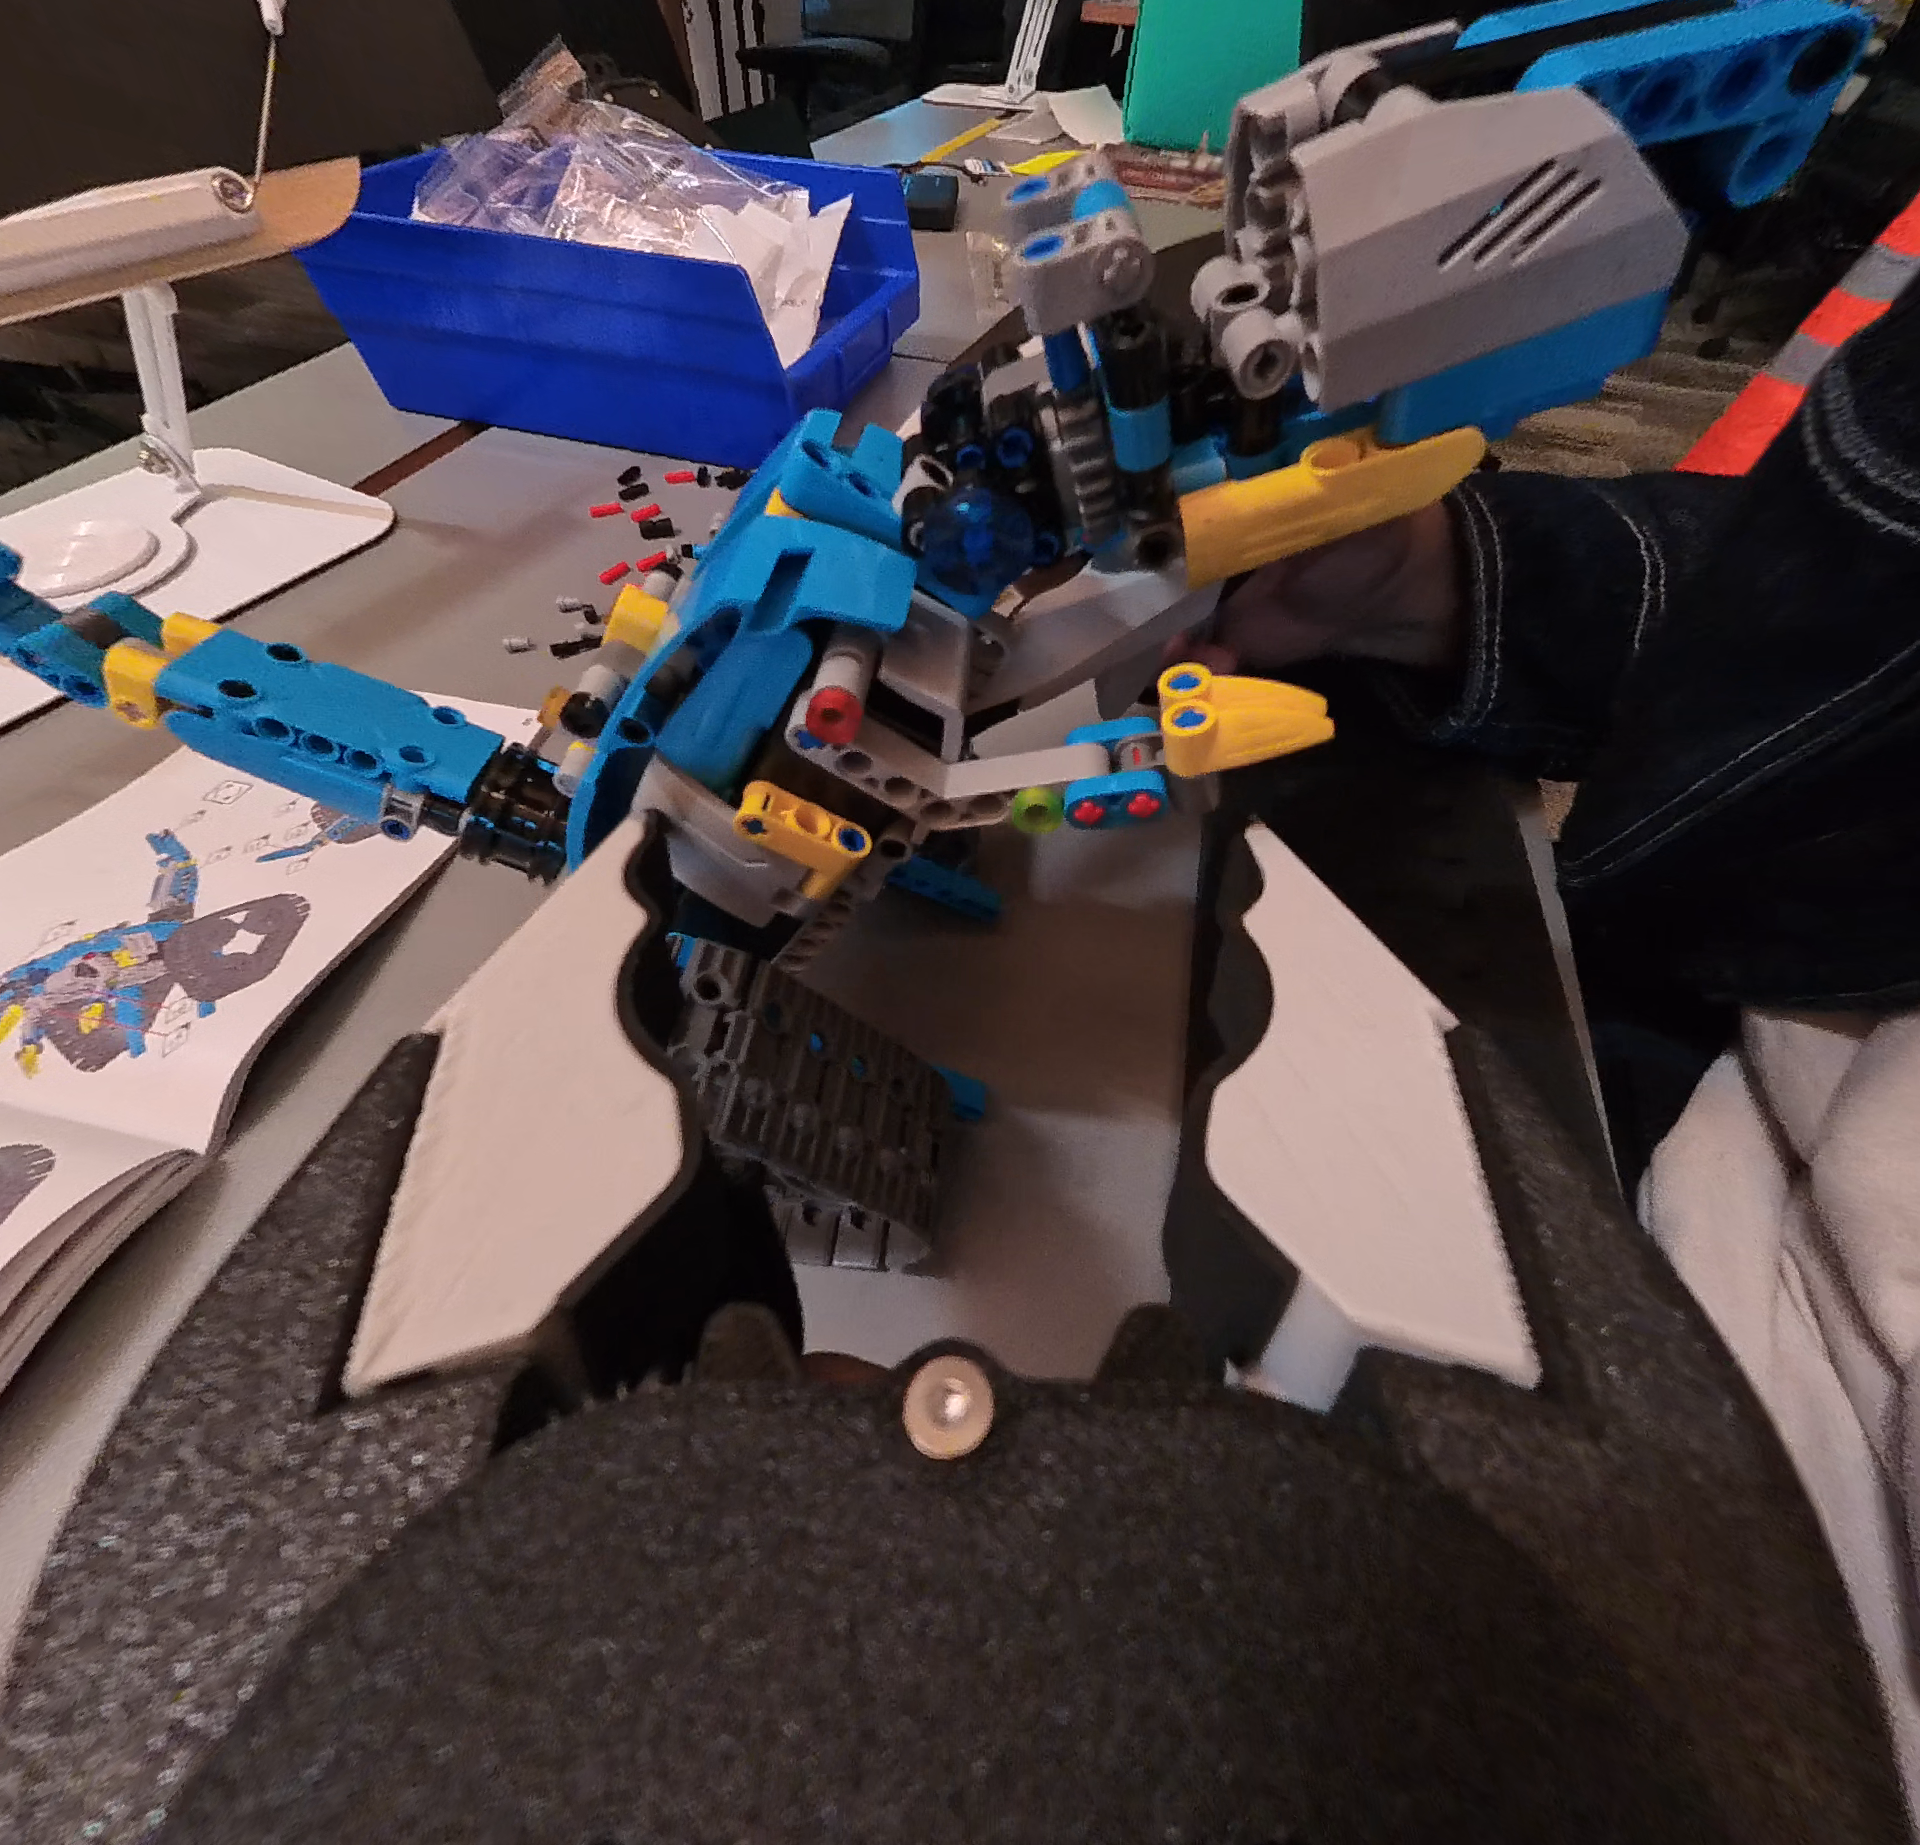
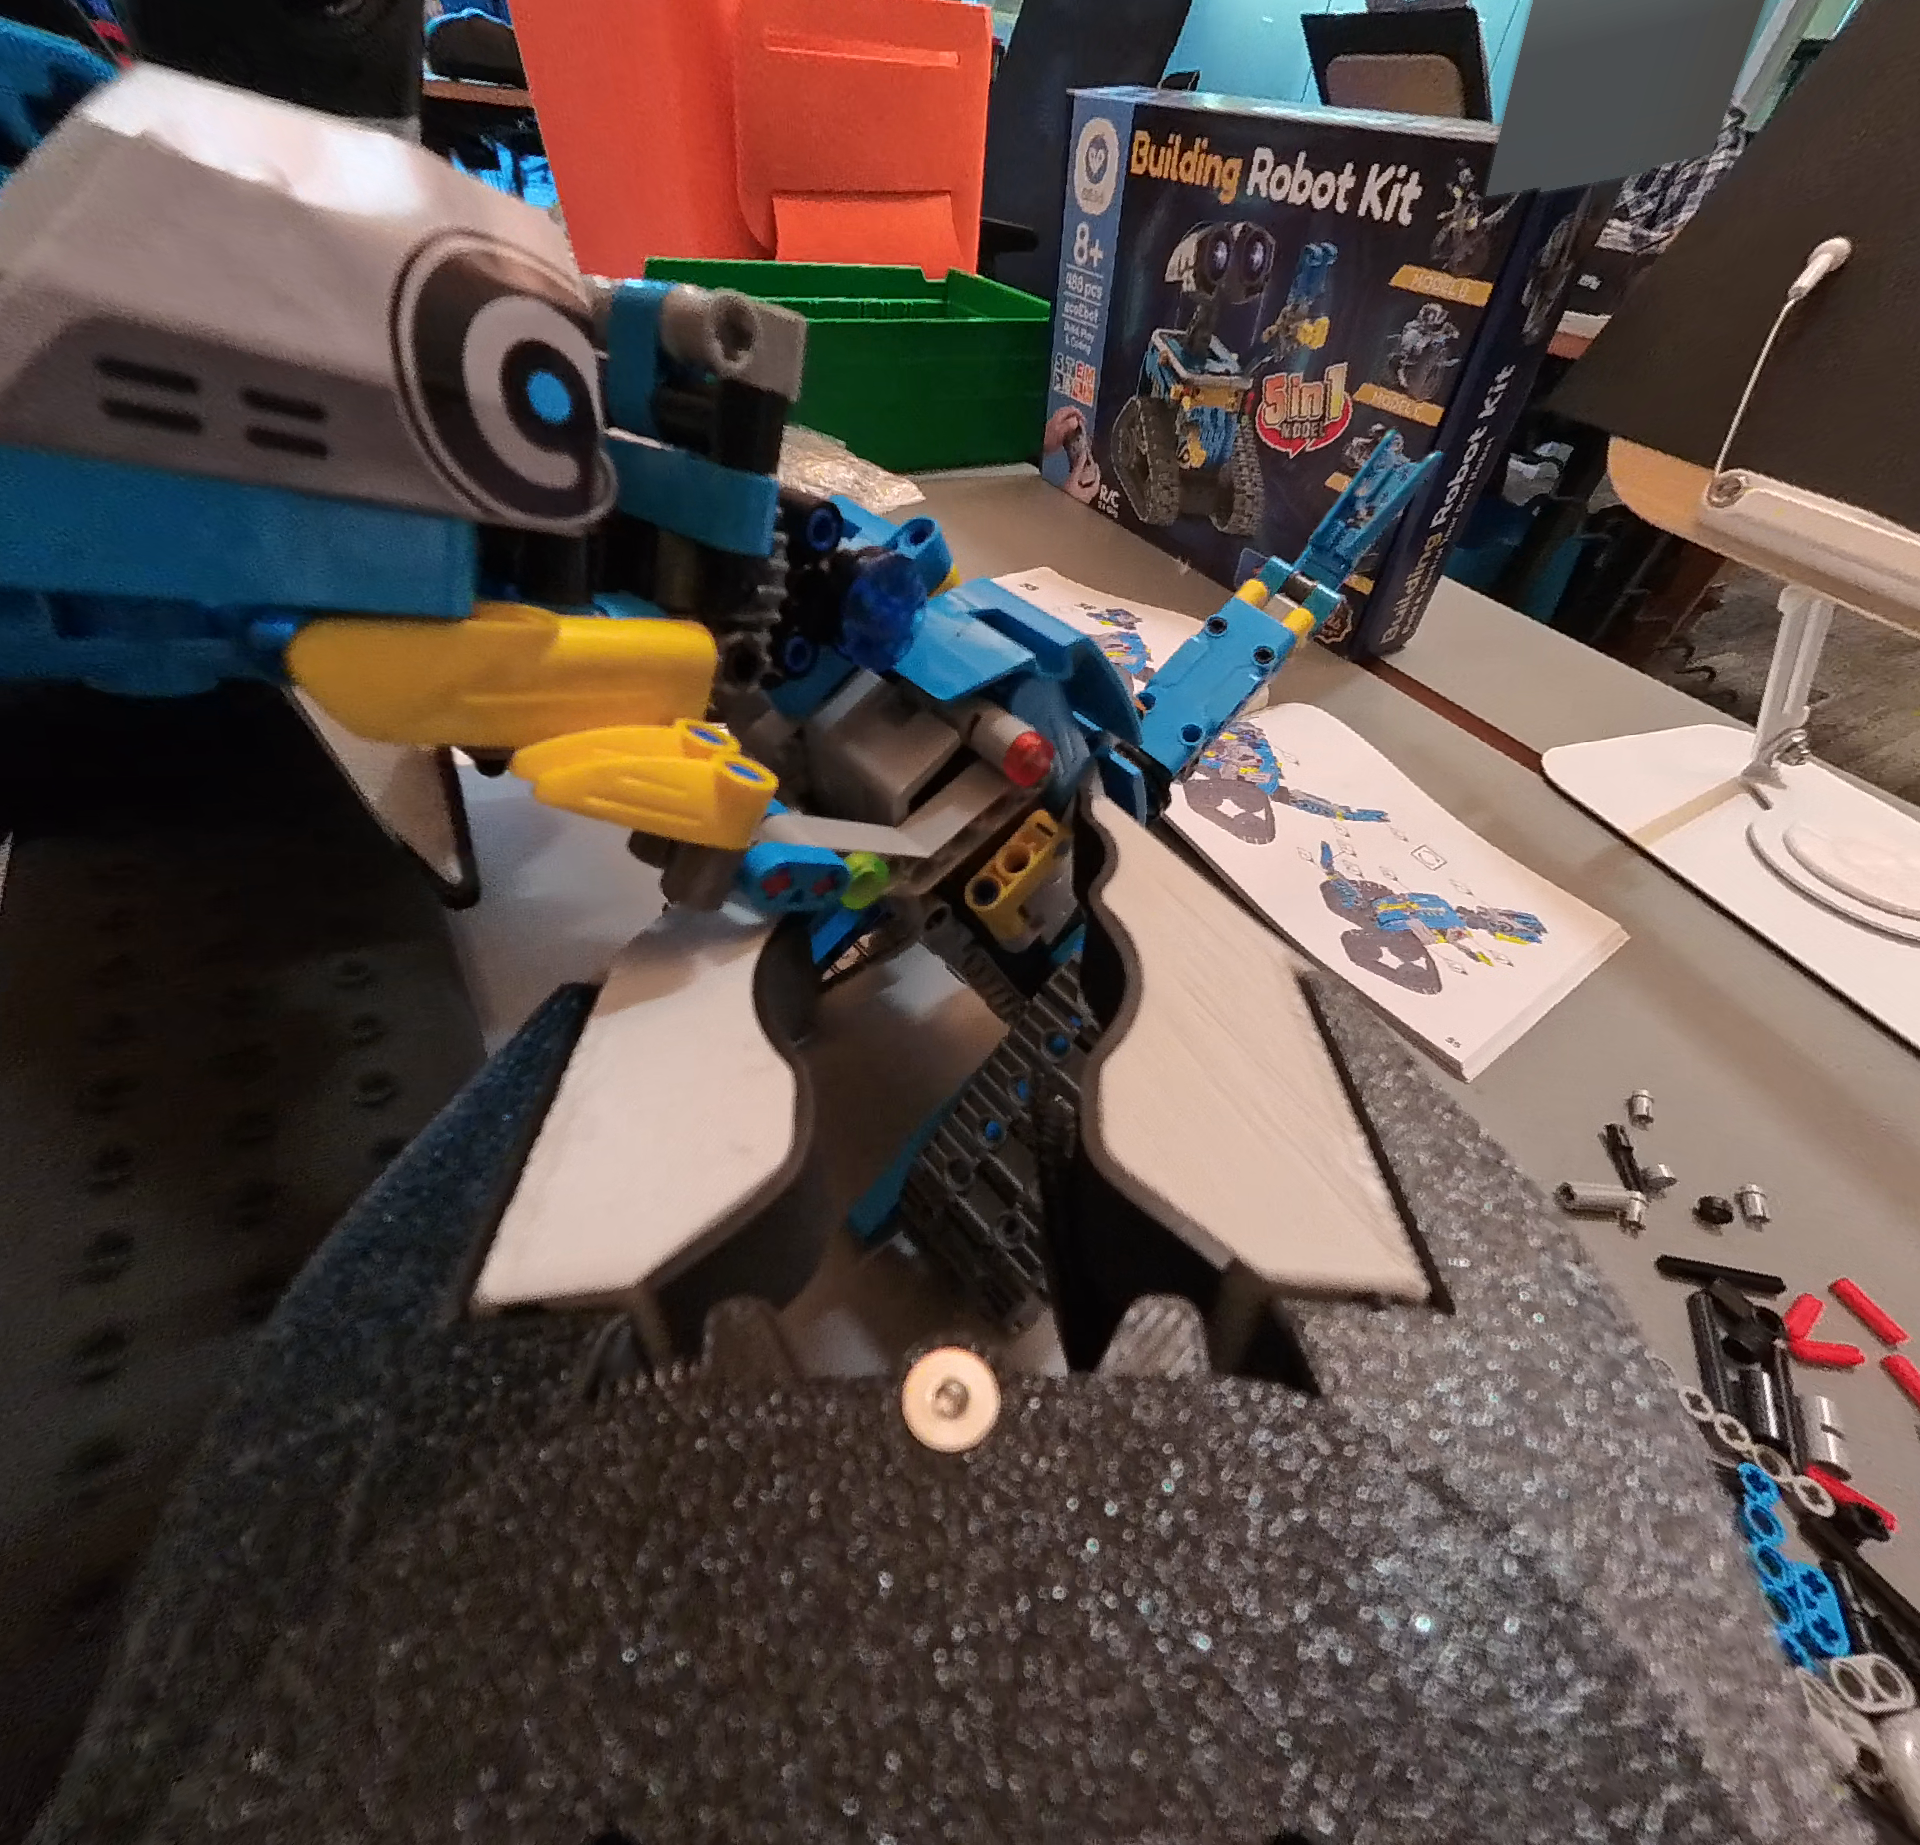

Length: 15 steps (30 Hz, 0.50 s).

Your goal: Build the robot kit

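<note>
Grey table (image 2: 1714,1016): both tools, left (image 1: 940,860) and right (image 2: 935,922), spread wide, straddling brick robot model (image 1: 790,652), no grip.

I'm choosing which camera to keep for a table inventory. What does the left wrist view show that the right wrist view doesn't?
Only the left wrist view shows the blue bin of clear bags and a dark denim sleeve behind the model. Only the right wrist view shows the kit box, the green bin and orange bags. Both show the blue-and-grey brick robot model, the open instruction booklet, loose red and black pins and a white stand.
</note>
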{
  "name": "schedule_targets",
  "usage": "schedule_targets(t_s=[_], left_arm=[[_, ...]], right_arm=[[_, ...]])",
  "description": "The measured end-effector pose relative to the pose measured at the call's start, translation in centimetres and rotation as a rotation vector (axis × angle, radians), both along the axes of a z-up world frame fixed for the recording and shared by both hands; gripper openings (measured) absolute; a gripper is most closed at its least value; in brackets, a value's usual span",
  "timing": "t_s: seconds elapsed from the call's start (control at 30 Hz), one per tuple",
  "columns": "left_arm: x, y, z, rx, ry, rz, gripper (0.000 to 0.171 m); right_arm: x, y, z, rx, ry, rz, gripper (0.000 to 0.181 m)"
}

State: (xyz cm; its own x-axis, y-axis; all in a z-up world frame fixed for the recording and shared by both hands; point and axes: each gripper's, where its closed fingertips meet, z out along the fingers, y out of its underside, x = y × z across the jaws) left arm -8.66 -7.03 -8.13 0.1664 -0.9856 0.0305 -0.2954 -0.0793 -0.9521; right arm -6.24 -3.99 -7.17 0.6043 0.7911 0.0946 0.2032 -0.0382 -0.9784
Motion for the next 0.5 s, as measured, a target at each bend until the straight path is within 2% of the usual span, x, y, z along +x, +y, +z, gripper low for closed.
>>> schedule_targets(t_s=[0.17, 0.3, 0.5], left_arm=[[-0.4, 0.4, 0.0, -0.037, -0.017, 0.013, 0.091], [-1.3, 1.9, 0.0, -0.079, -0.041, 0.081, 0.085], [-2.3, 3.4, 0.6, -0.109, -0.093, 0.134, 0.080]], right_arm=[[0.1, 0.3, 0.0, -0.002, 0.011, -0.002, 0.047], [0.8, 1.4, -0.1, 0.001, 0.015, -0.056, 0.047], [1.1, 1.4, -0.1, -0.009, 0.033, -0.048, 0.046]])
